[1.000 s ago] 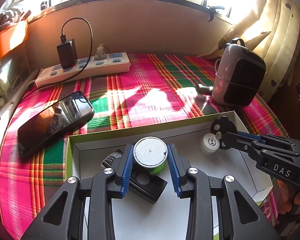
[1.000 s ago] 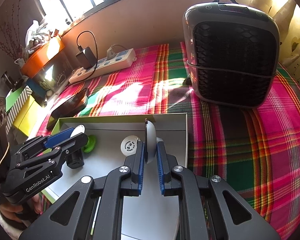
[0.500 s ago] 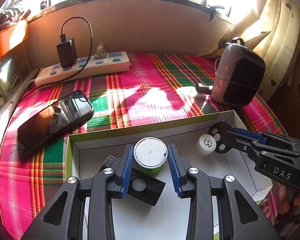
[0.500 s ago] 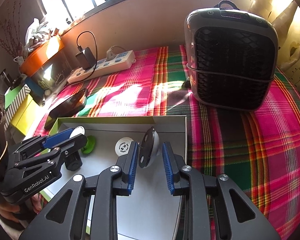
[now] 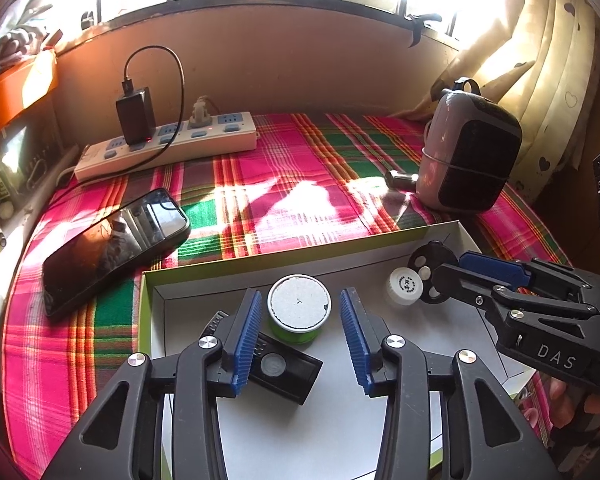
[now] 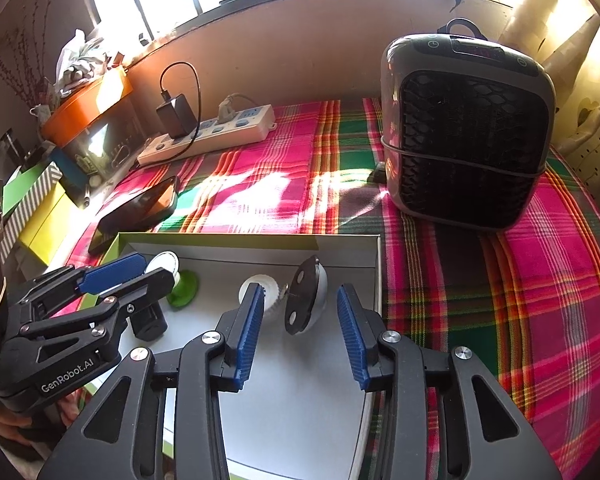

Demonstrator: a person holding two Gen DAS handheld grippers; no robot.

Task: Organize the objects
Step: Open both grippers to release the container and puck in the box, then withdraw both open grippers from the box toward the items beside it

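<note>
left gripper (image 5: pixel 300 344) just opened, right gripper (image 6: pixel 300 336) likewise

Tin (image 5: pixel 299 307), cap (image 5: pixel 405 286) in box (image 5: pixel 260 260); phone (image 5: pixel 112 242) left.

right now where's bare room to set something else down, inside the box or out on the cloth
Inside the white shallow cardboard box, the far end is crowded: green round tin, black rectangular device, white bottle cap, dome-shaped disc piece. Its near floor is bare. Outside, the plaid cloth is free between white power strip, black phone and grey heater.
</note>
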